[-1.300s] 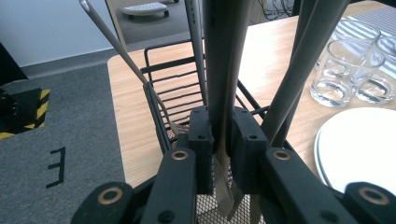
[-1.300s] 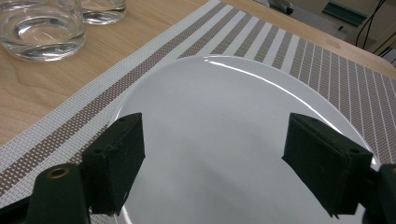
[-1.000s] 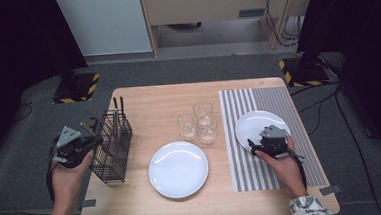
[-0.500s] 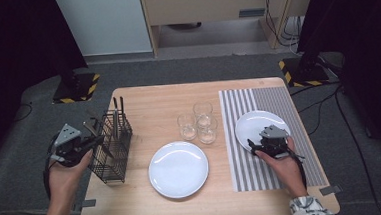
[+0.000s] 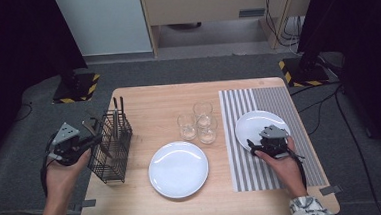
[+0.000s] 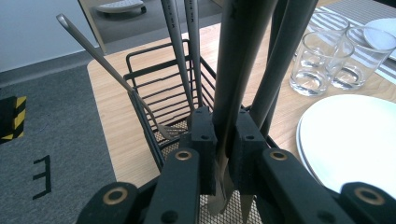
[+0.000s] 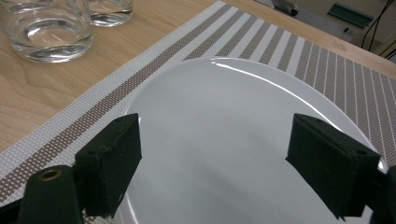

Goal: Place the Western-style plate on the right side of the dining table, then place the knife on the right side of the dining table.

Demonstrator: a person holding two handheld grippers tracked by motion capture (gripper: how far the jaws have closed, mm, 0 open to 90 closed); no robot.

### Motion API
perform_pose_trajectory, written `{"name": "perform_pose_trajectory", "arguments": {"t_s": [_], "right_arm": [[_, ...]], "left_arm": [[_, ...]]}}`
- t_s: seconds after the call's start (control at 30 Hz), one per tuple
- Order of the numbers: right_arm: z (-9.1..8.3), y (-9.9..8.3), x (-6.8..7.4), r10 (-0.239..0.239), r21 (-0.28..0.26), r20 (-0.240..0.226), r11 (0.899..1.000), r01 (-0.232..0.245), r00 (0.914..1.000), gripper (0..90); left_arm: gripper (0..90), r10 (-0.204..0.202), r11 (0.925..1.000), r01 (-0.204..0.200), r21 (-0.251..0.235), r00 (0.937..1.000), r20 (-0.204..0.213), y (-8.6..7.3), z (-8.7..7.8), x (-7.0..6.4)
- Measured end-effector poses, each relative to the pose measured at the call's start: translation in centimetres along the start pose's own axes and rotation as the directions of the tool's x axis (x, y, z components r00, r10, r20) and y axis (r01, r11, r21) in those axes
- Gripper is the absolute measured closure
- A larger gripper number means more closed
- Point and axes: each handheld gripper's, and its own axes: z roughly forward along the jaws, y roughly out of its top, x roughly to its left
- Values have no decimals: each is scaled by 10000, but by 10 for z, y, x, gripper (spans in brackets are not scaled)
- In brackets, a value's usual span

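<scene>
Step in hand: a piece of grey metal cutlery (image 6: 236, 70) is judged to be in the course of being drawn out of the black wire cutlery basket (image 5: 112, 147) at the left edge of the light wooden table (image 5: 153, 102).
Left gripper (image 6: 223, 144): its jaws are seen closed tight on the flat handle of that piece, which stands nearly upright inside the basket; whether a knife or a fork is held cannot be told.
Right gripper (image 7: 229, 158): its jaws are spread wide with nothing between them, and it is held low over the white round plate (image 7: 224, 135) on the grey-and-white striped placemat (image 5: 261, 103).
Neighbours in the basket: two slim utensil handles (image 6: 182, 46) and a leaning spoon-like piece (image 6: 100, 56) are packed close by.
How the lift is best done: the piece should be raised straight up along its own length, so that the other handles are not dragged or the light basket tipped.
Hazard: the three clear drinking glasses (image 5: 198, 122) and the second white plate (image 5: 178, 168) lie near the travel path, so a high carry is advised.
</scene>
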Motion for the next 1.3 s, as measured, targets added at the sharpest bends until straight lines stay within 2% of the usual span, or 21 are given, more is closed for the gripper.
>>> {"name": "perform_pose_trajectory", "arguments": {"t_s": [0.3, 0.47, 0.57, 0.67, 0.93, 1.03, 1.23, 1.3], "right_arm": [[0, 0, 0, -47, -8, -161, 10000, 47, 9999, 139], [-1, 1, 1, -139, -101, -177, 9999, 137, 9997, 137], [-1, 1, 0, -169, -100, -155, 9998, 167, 9997, 151], [0, 1, 0, -226, -18, -218, 9997, 225, 9995, 216], [-1, 1, -1, -220, 2, -317, 9998, 220, 9993, 244], [-1, 1, 0, -291, 35, -482, 9996, 293, 9984, 255], [-1, 2, 1, -501, 1, -495, 9987, 502, 9975, 260], [0, 2, 2, -566, 31, -502, 9984, 568, 9971, 260]], "left_arm": [[816, 150, 9999, -149, 70, 9998, -105, 3, -1, 0], [816, 198, 9998, -198, -51, 9998, -41, 6, -4, -2], [816, 277, 9996, -277, -87, 9996, -5, 8, -7, -3], [817, 341, 9993, -341, -122, 9994, 21, 11, -9, -3], [816, 489, 9987, -486, -166, 9987, 153, 15, -12, -3], [817, 563, 9983, -560, -152, 9981, 250, 17, -13, -3], [816, 984, 9951, -979, -120, 9936, 551, 22, -17, -5], [817, 1157, 9932, -1162, 37, 9911, 653, 24, -18, -5]]}}
